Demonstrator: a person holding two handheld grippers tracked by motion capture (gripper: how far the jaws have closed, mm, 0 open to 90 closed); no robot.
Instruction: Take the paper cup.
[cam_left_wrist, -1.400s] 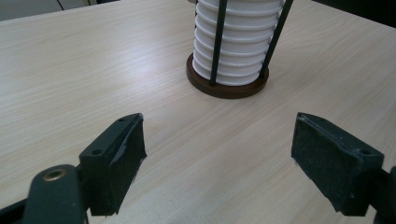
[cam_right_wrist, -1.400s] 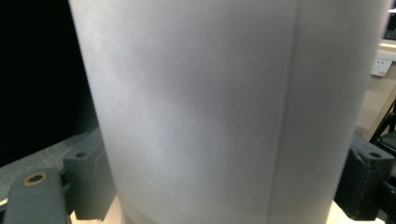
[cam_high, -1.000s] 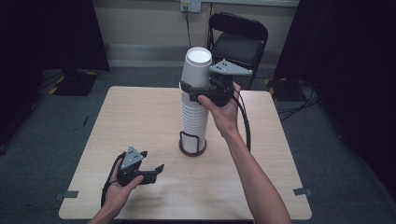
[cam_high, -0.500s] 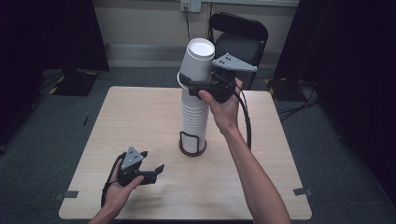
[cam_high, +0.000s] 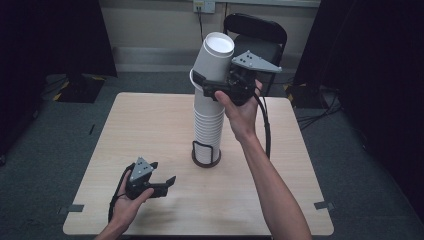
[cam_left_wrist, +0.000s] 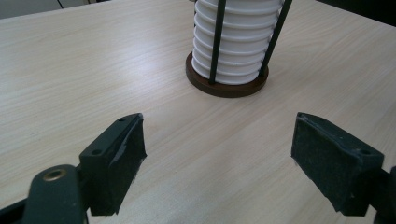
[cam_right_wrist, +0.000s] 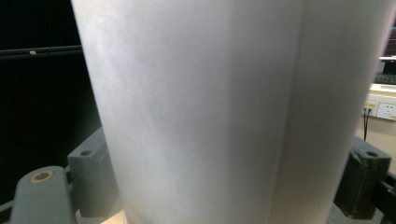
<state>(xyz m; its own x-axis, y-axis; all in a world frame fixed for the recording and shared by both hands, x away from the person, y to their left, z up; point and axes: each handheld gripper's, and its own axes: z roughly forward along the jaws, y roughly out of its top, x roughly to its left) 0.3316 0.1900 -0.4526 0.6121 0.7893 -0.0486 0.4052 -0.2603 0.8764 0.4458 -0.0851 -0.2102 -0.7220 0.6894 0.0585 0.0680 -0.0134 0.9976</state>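
A tall stack of white paper cups stands in a black wire holder on a round dark base at the table's middle. My right gripper is shut on the topmost cup, which is lifted and tilted to the right above the stack. In the right gripper view that cup sits between the two pads. My left gripper rests open at the front left of the table, holding nothing. In the left gripper view, the left gripper faces the stack and its base.
The light wooden table has bare surface around the holder. A black chair stands behind its far edge. Cables trail from both grippers, and dark curtains hang at either side.
My right gripper has risen with the top cup and tipped it to the right, away from the stack. The left gripper has stayed put.
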